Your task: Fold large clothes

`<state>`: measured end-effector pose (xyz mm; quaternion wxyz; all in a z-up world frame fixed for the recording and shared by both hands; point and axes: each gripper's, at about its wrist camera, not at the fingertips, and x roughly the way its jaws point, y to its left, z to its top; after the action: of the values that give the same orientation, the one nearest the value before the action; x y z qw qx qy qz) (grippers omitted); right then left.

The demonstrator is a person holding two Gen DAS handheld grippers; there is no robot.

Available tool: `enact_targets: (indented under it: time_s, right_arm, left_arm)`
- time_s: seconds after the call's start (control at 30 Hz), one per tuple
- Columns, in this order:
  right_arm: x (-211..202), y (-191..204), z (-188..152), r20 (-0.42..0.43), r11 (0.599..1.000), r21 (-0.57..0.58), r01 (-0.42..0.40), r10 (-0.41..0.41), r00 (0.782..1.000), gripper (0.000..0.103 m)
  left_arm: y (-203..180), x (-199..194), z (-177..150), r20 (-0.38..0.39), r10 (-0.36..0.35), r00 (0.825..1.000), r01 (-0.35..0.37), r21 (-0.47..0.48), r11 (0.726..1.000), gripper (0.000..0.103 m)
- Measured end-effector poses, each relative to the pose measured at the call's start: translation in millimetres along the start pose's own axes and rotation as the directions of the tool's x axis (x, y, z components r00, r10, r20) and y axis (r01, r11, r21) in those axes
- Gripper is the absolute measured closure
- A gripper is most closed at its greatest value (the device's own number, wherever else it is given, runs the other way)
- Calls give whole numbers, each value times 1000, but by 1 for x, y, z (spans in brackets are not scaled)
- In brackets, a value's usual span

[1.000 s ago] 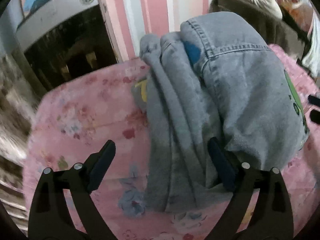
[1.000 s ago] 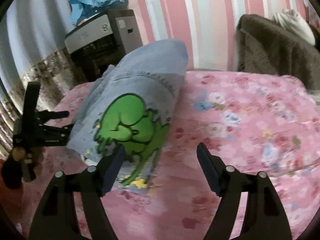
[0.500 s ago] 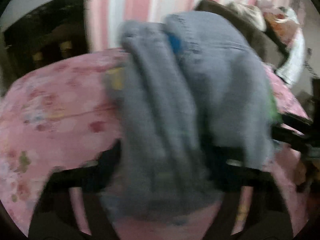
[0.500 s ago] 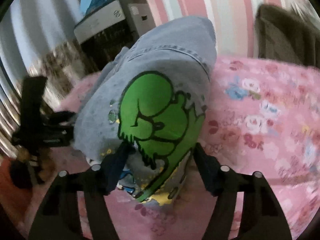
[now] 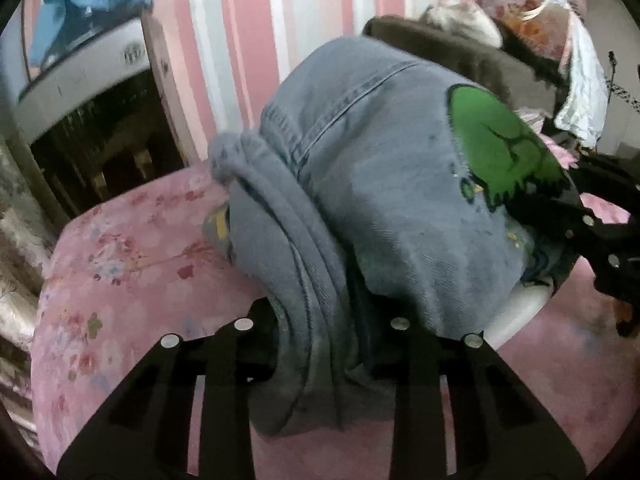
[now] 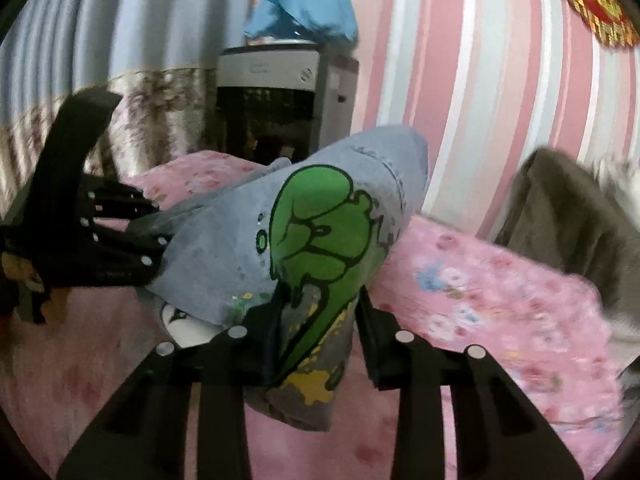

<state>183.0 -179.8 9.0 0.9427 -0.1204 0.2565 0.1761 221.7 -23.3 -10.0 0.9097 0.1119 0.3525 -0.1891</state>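
Observation:
A folded pale-blue denim garment [image 5: 392,208] with a green cartoon print [image 6: 316,232] is lifted off the pink floral bedspread [image 5: 120,264]. My left gripper [image 5: 320,340] is shut on the garment's thick folded edge. My right gripper [image 6: 316,336] is shut on the printed end of the same garment [image 6: 224,252]. Each gripper shows in the other's view, the right one at the right edge of the left wrist view [image 5: 600,232], the left one at the left of the right wrist view [image 6: 100,232]. A white layer [image 5: 516,316] peeks out under the denim.
A white and black appliance [image 6: 276,100] with a blue cloth [image 6: 308,8] on top stands against the pink striped wall. A brown blanket pile [image 6: 568,208] lies at the bed's far right. More bedding is heaped behind [image 5: 576,80].
Both grippers went from open beside the garment to shut on it. The garment has risen off the bedspread, held at both ends.

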Motion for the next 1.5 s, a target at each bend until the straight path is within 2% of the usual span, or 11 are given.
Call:
enact_targets:
  time_s: [0.27,0.37,0.47,0.57,0.6,0.63,0.7,0.83,1.13,1.23,1.5]
  right_arm:
    - [-47,3,-64,-156,989,-146,35,-58,986,69]
    - [-45,-9,-72,-166,998,-69,10,-21,986,65]
    - [-48,-14,-74,-176,999,-42,12,-19,984,55]
    - [-56,-14,-75,-171,999,-42,23,-30,985,29]
    - [-62,-17,-75,-167,999,-28,26,-30,986,20]
    - [-64,-19,-76,-160,1000,-19,23,-26,987,18]
    - [-81,-23,-77,-117,999,26,32,-29,993,15]
    - [-113,-34,-72,12,979,200,48,-51,999,2]
    - [-134,-2,-87,135,918,359,167,-228,964,2]
    - [-132,7,-94,117,905,386,180,-241,963,2]
    - [-133,30,-100,116,908,372,195,-253,960,2]
  left_arm:
    - [-84,-35,-51,-30,23,999,-21,64,998,77]
    - [-94,-36,-59,-11,68,998,-66,91,994,75]
    - [-83,-36,-56,-39,30,999,-28,32,999,72]
    - [-78,-37,-56,-50,15,999,-14,13,1000,67]
    - [-76,-39,-55,-47,14,999,-14,-4,1000,57]
    - [-74,-43,-56,-35,38,999,-39,-23,999,31]
    - [-68,-57,-56,23,141,990,-140,-46,989,3]
    - [-56,-85,-56,82,136,987,-127,-103,986,3]
    - [-66,-141,-80,258,292,921,-236,-227,945,3]
    - [-66,-150,-92,293,306,906,-225,-281,933,3]
    - [-80,-168,-111,388,403,829,-298,-304,905,3]
